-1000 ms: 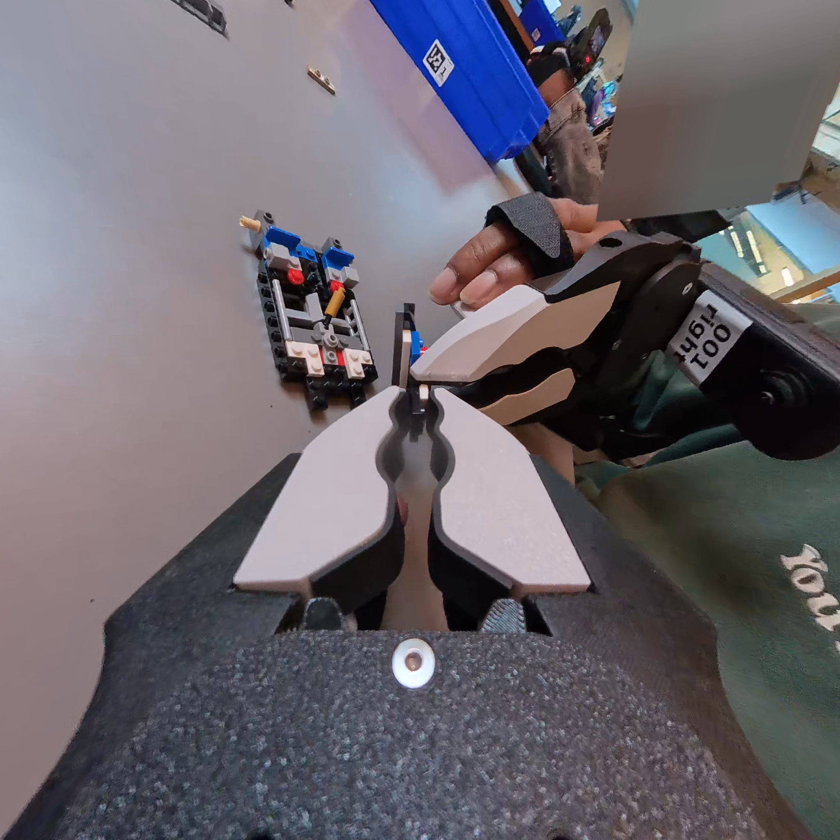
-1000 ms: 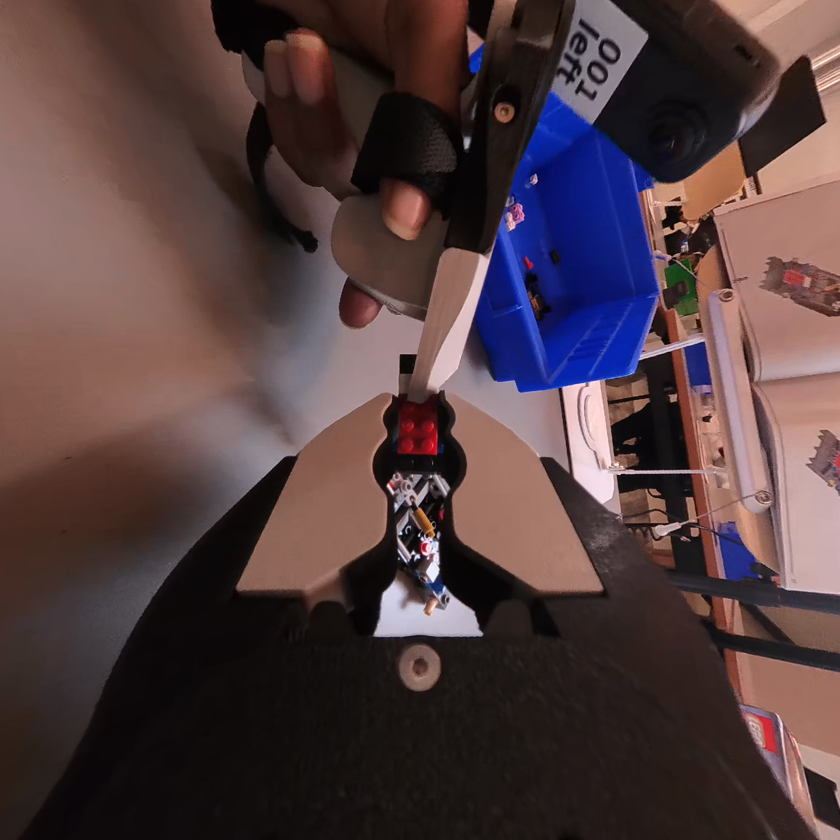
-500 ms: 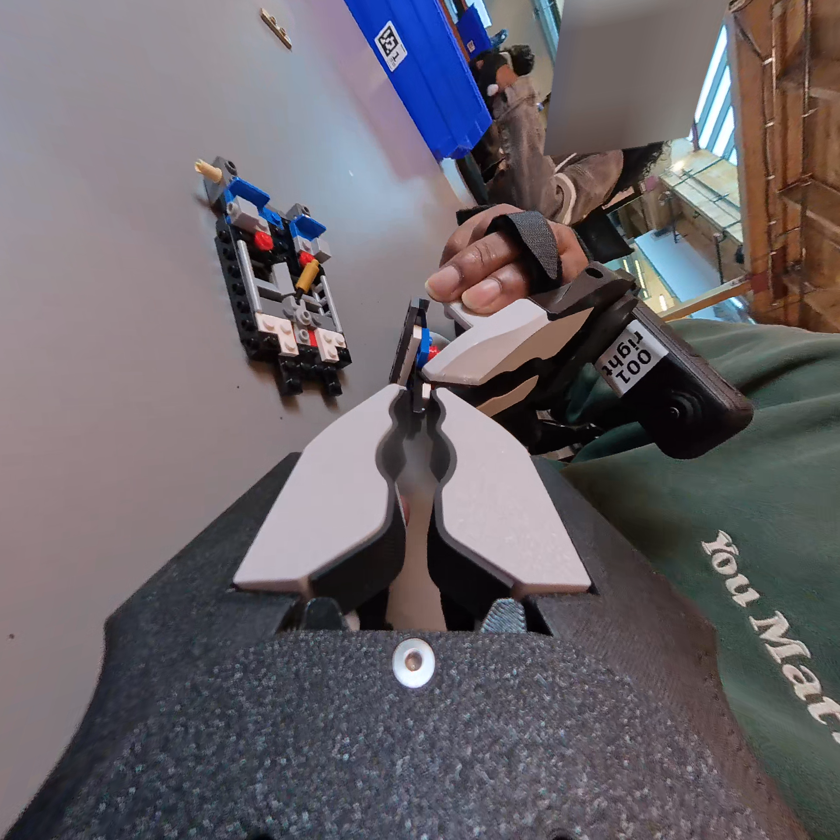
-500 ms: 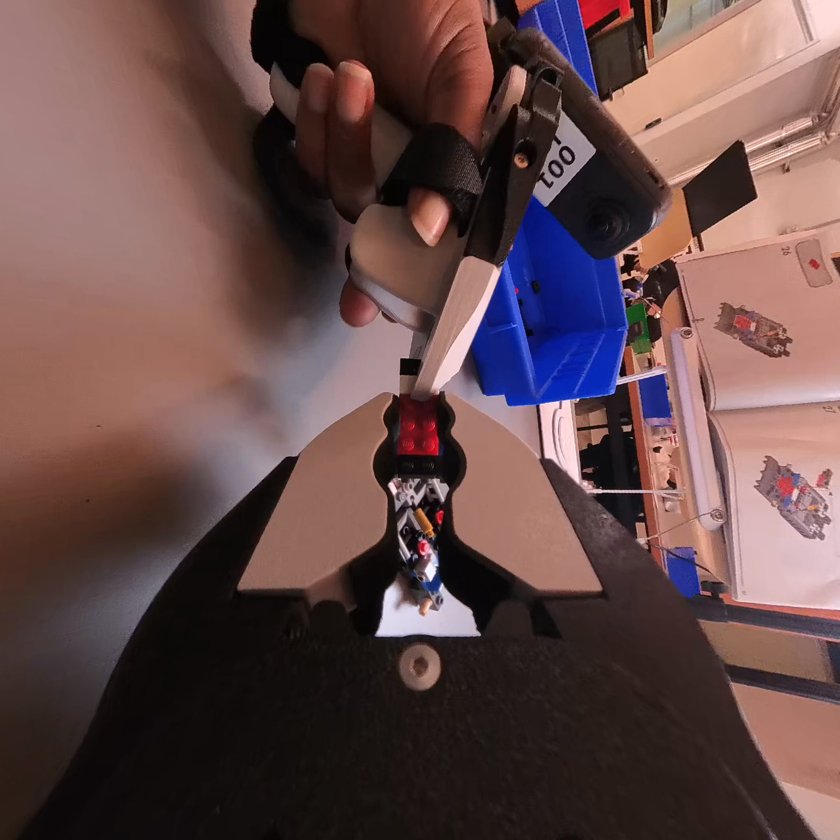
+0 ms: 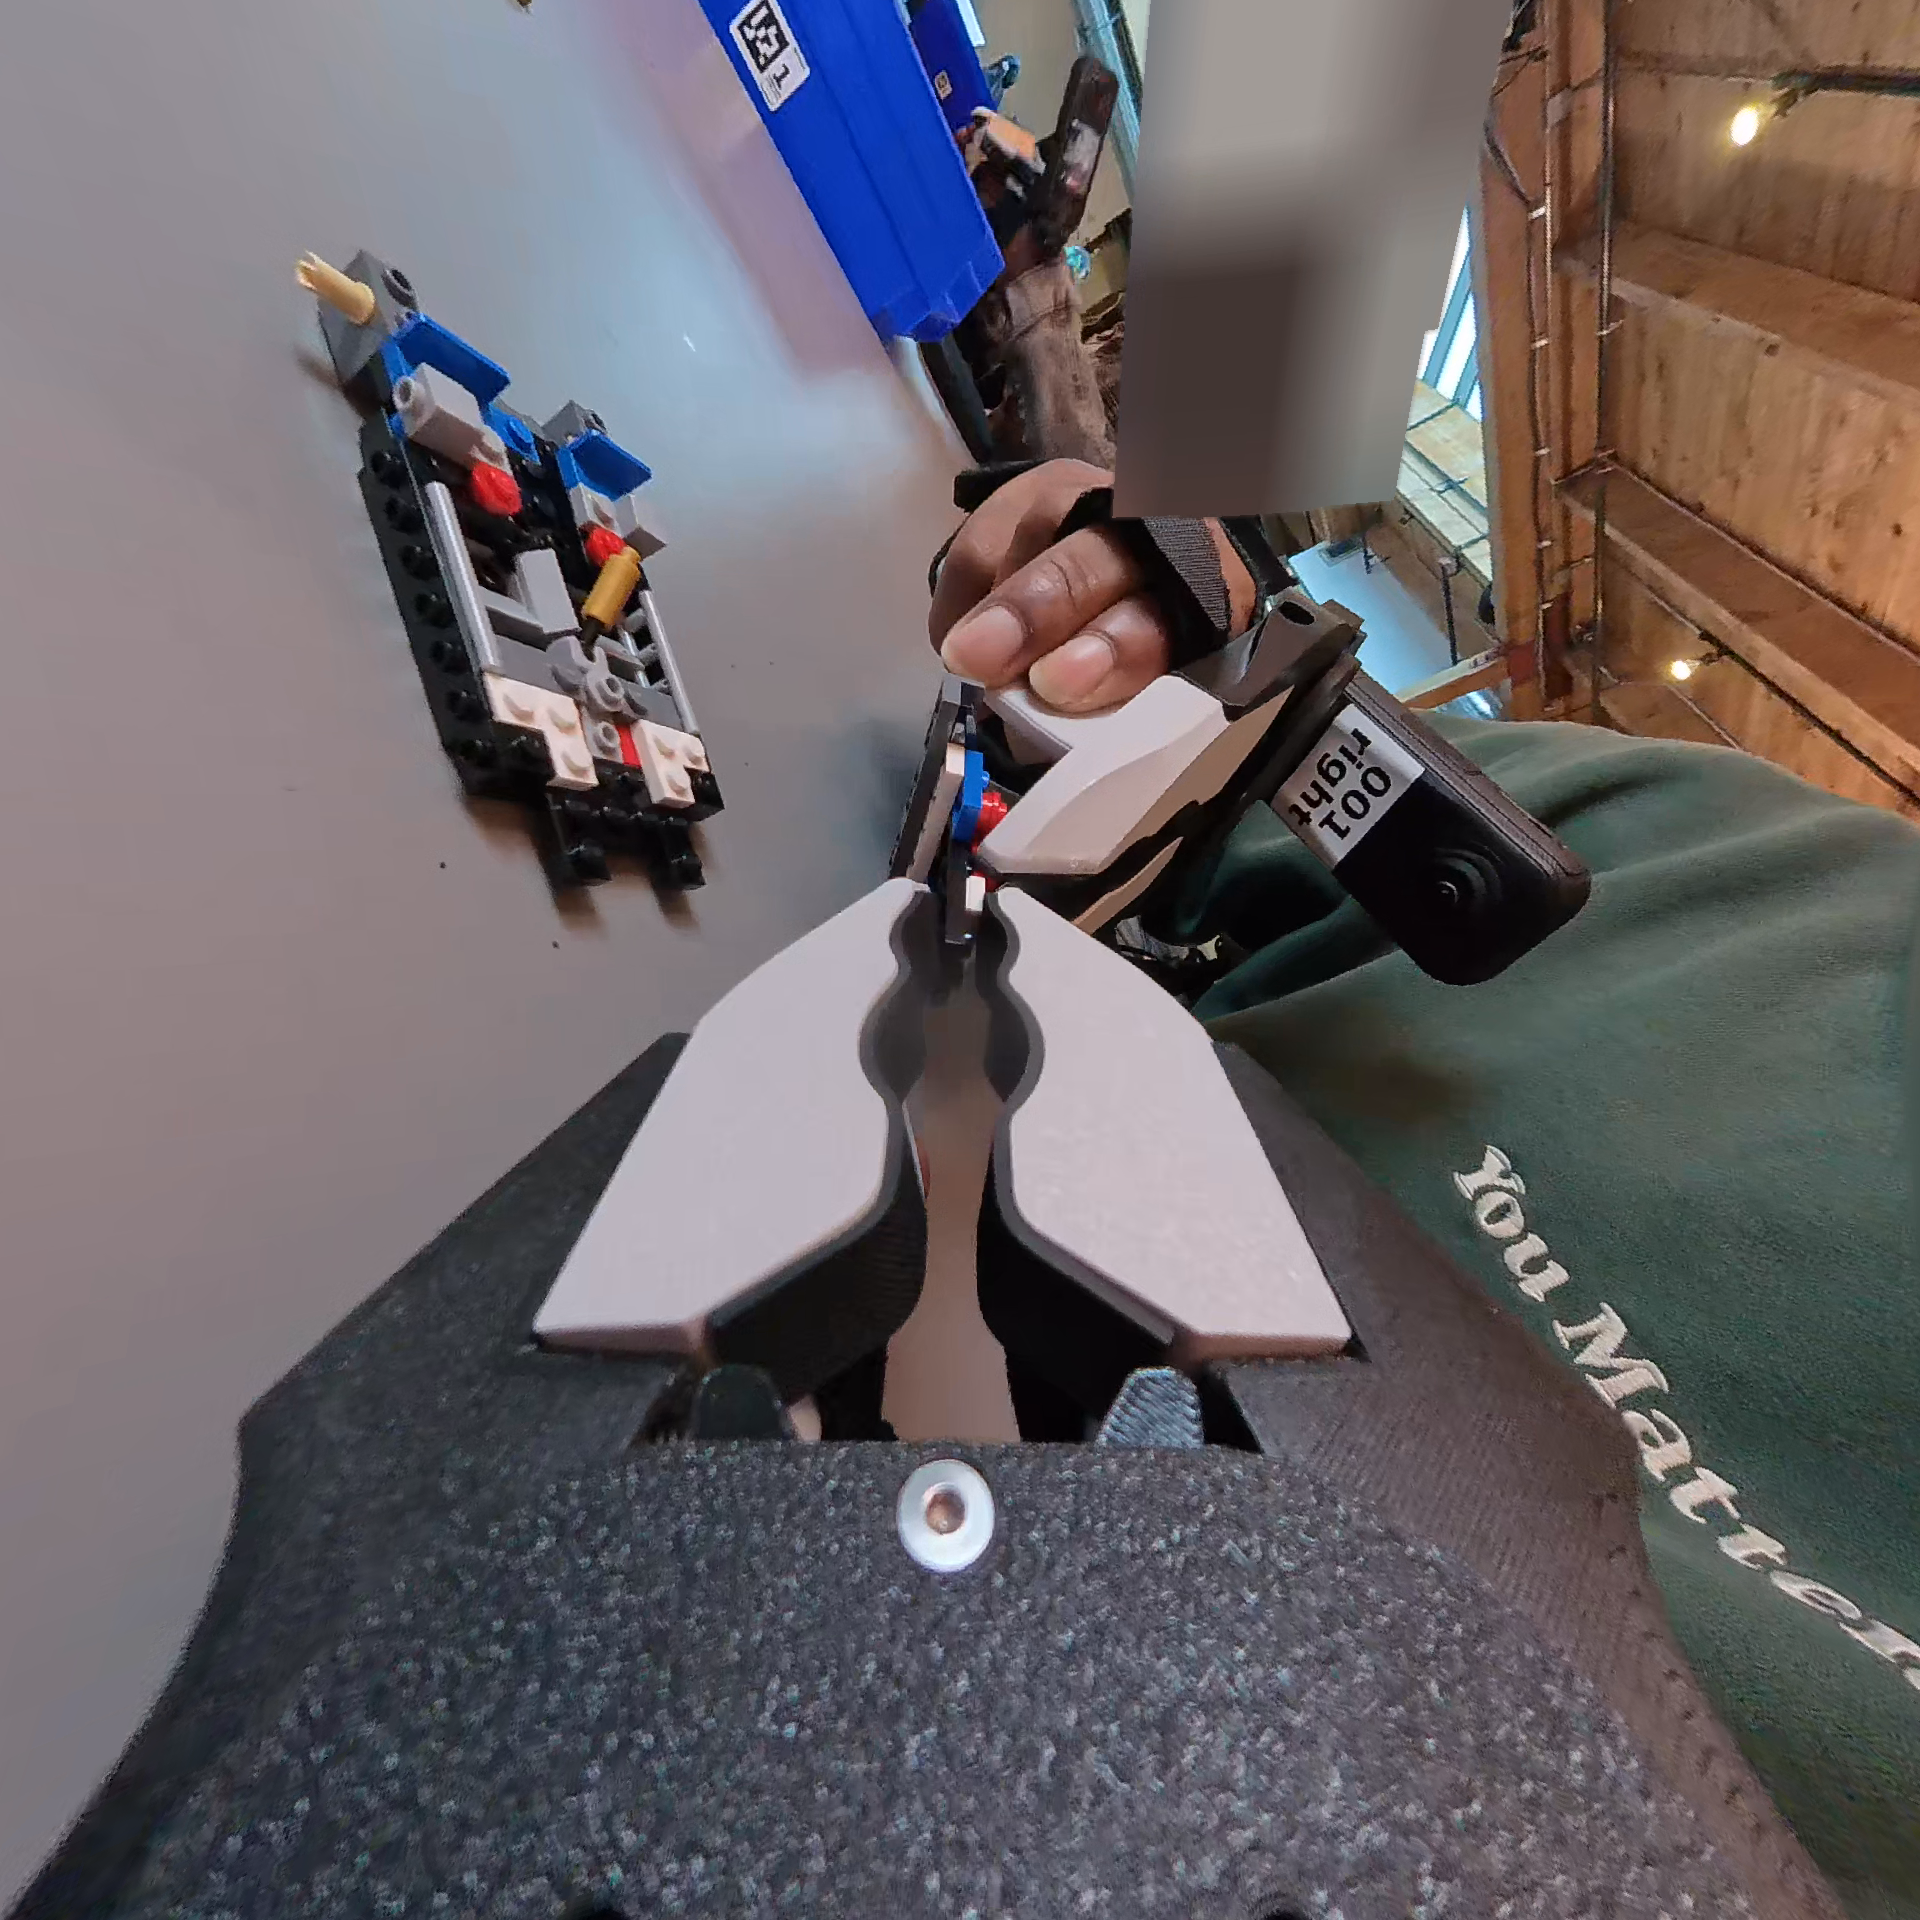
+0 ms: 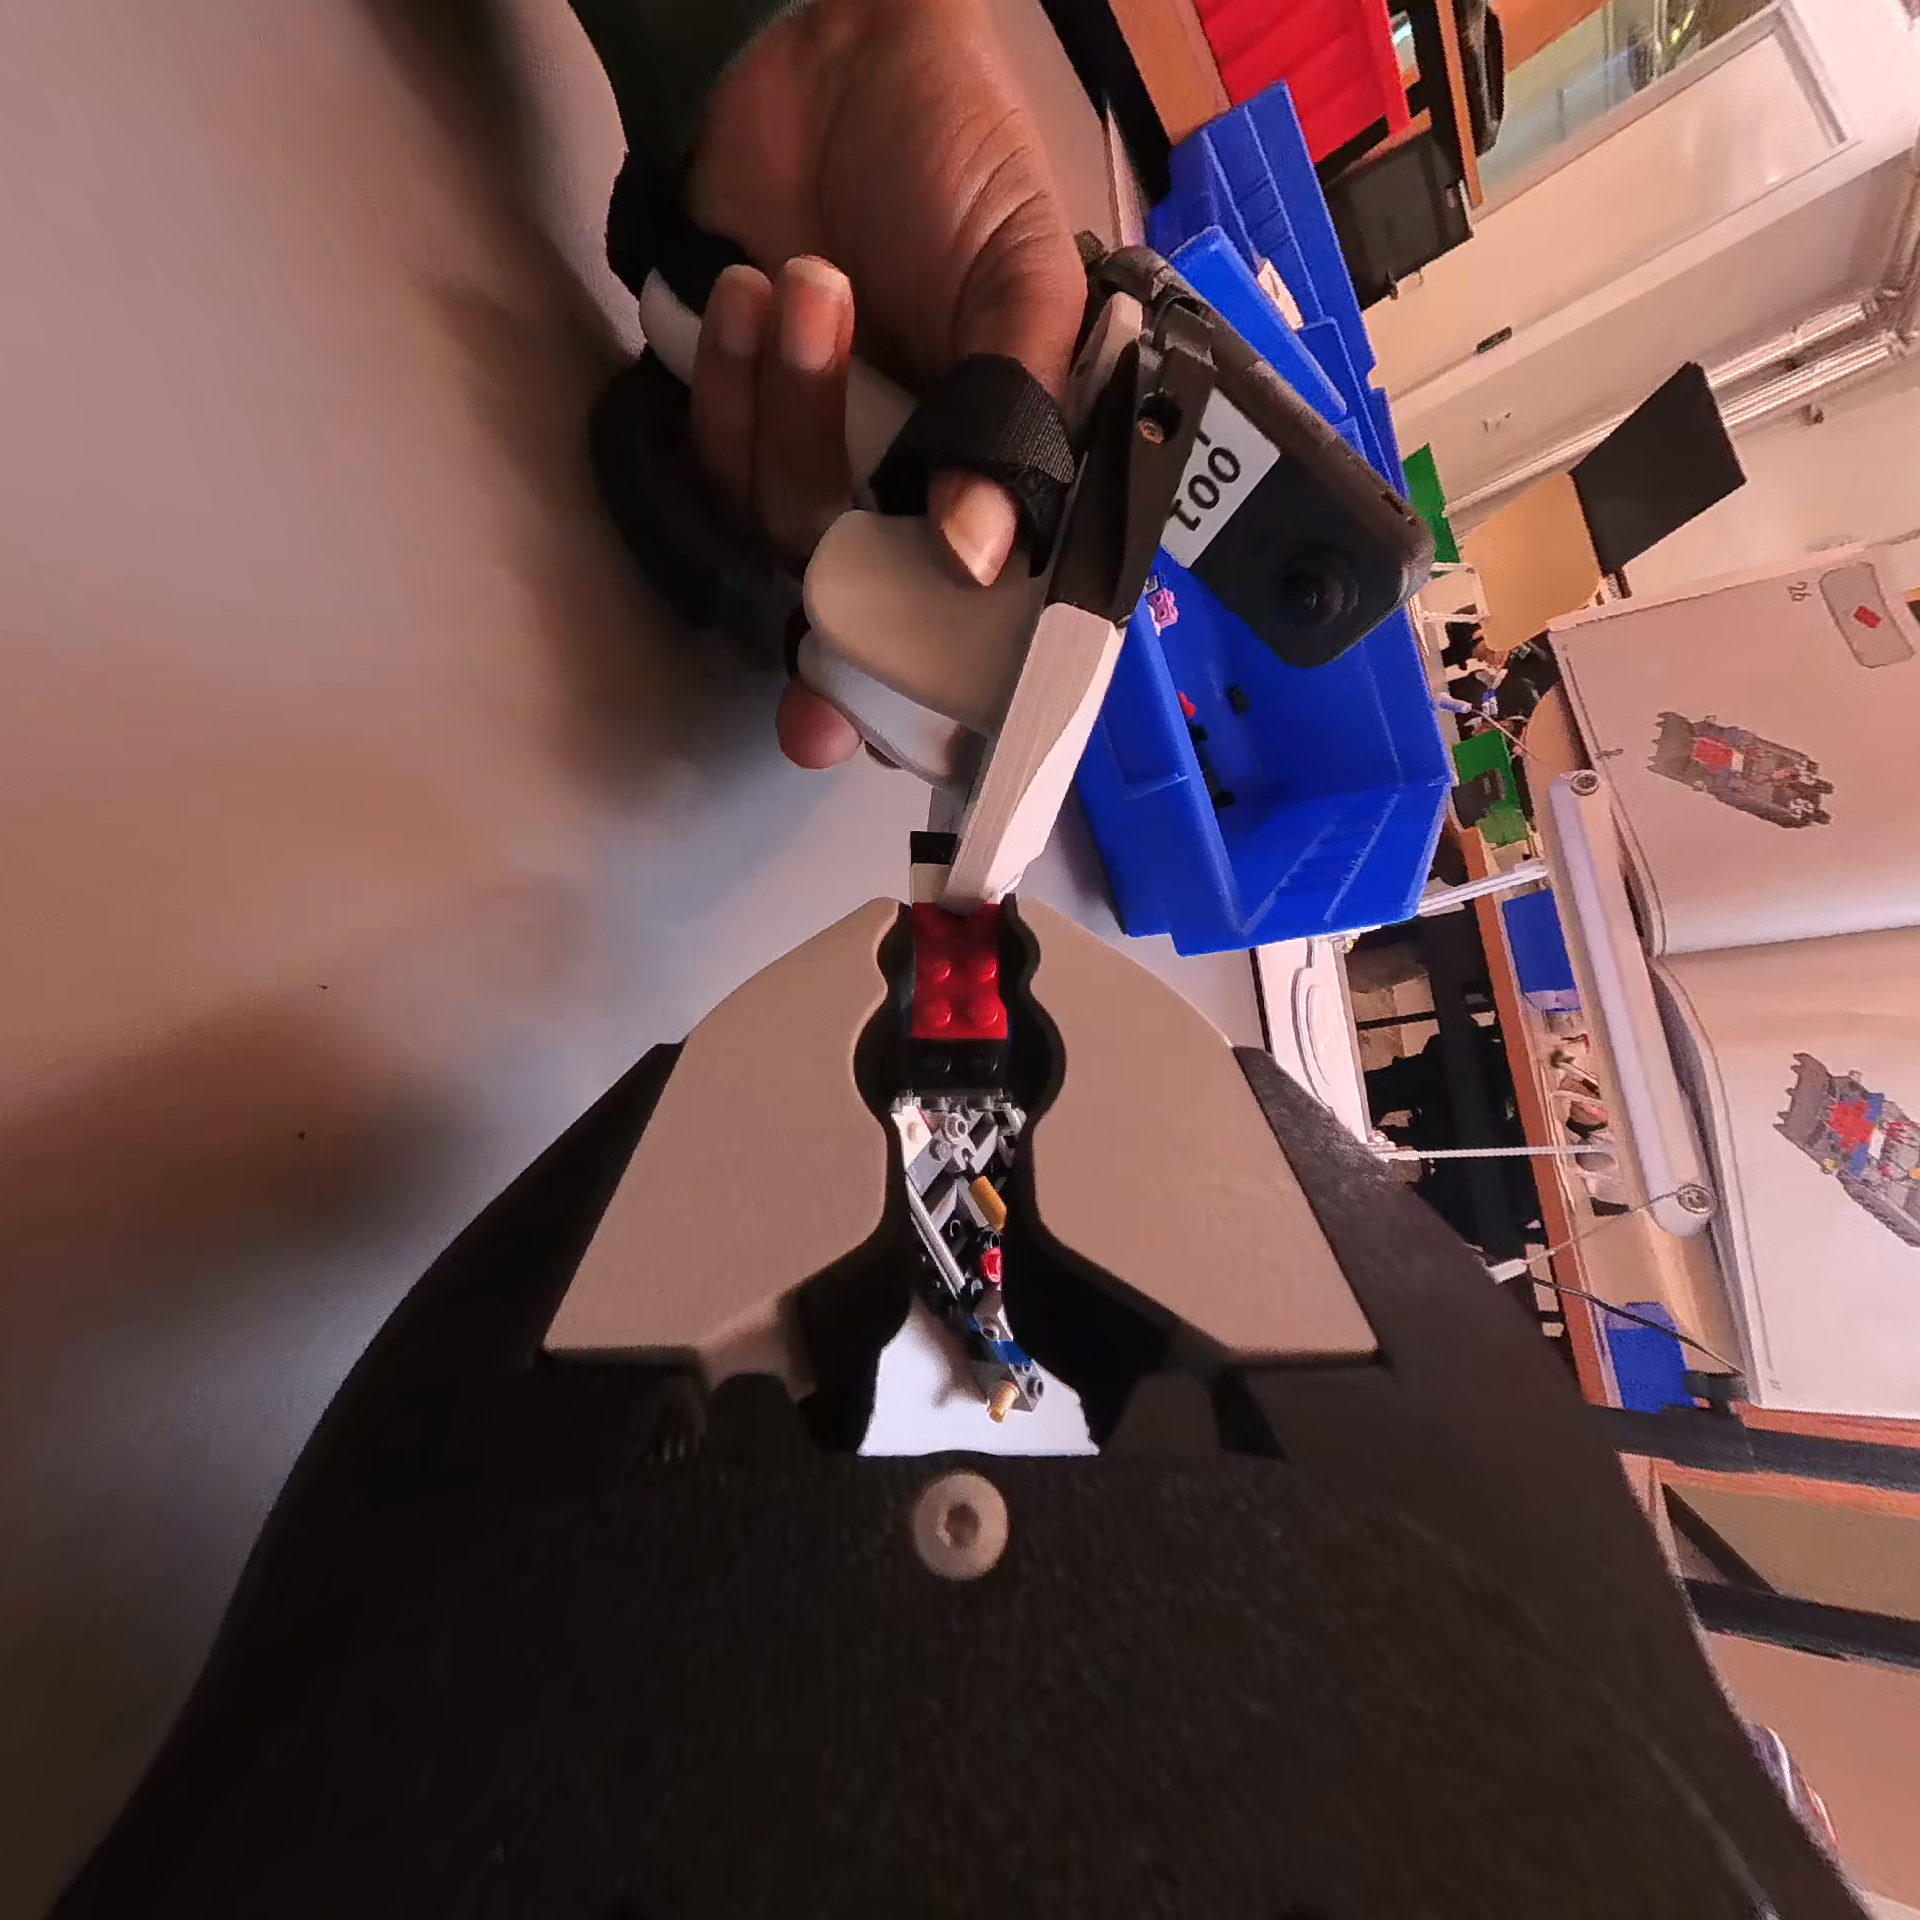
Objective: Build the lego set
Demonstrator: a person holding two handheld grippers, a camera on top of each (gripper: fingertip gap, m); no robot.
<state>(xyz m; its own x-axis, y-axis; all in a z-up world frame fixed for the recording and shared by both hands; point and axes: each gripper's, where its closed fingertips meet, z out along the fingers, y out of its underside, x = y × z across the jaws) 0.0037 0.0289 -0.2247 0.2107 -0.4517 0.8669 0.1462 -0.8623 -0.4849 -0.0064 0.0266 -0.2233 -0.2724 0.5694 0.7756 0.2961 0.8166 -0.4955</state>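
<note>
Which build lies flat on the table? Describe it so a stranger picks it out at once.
On the grey table, left of the two grippers, well short of the blue bin, lies the flat brick chassis. It has a black studded frame, blue sloped pieces, red studs and a tan pin; the small brick assembly is gripped above the table.

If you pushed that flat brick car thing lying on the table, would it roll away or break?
The brick model probably would not roll: it lies flat on the grey table and shows no wheels. It would likely slide stiffly as one piece. Small parts, like the tan peg sticking out at one end, might pop off.
</note>
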